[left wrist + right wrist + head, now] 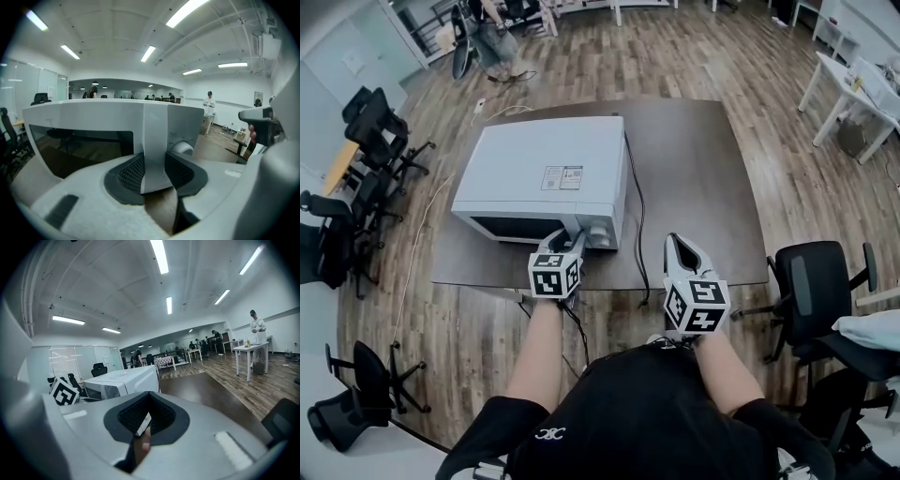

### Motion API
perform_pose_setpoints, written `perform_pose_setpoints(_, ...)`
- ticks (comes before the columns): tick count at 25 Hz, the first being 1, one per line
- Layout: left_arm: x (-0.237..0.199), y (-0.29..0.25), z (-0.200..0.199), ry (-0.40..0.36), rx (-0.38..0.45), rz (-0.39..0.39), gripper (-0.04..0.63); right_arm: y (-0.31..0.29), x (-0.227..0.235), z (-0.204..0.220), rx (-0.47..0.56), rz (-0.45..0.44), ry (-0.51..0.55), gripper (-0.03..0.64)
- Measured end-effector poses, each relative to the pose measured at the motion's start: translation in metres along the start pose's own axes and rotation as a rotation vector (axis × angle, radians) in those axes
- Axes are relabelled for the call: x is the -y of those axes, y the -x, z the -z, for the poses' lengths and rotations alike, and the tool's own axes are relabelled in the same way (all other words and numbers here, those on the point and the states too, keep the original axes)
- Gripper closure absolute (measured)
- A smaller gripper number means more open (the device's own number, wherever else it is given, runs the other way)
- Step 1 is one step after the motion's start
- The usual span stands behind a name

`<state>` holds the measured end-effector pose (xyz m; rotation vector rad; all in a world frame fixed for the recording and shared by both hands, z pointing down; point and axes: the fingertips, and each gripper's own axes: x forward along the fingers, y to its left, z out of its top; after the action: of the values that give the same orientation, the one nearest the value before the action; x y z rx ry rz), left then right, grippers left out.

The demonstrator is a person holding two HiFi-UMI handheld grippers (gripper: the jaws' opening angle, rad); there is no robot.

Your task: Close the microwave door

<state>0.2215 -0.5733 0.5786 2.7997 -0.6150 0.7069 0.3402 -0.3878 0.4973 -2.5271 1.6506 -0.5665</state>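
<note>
A white microwave stands on the dark brown table, and its dark-windowed door looks flush with the front. My left gripper is at the front, where the door meets the control panel. In the left gripper view the door's upright white edge strip fills the gap in that gripper, with a pad against each side. The window lies to its left and a knob to its right. My right gripper hovers over the table's near edge, right of the microwave, shut and holding nothing.
A black cable runs down the table right of the microwave and over the near edge. A black office chair stands at the right, several more at the left. White tables stand far right.
</note>
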Motion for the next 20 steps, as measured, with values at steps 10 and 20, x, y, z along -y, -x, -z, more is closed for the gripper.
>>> perform_pose_setpoints(10, 0.000, -0.001, -0.001, -0.007, 0.020, -0.001, 0.451, -0.003, 0.000, 0.005, -0.018, -0.005, 0.002, 0.607)
perform_pose_setpoints(20, 0.000, 0.009, -0.007, 0.080, 0.040, -0.003, 0.448, 0.006, -0.021, -0.002, -0.006, -0.018, 0.032, 0.607)
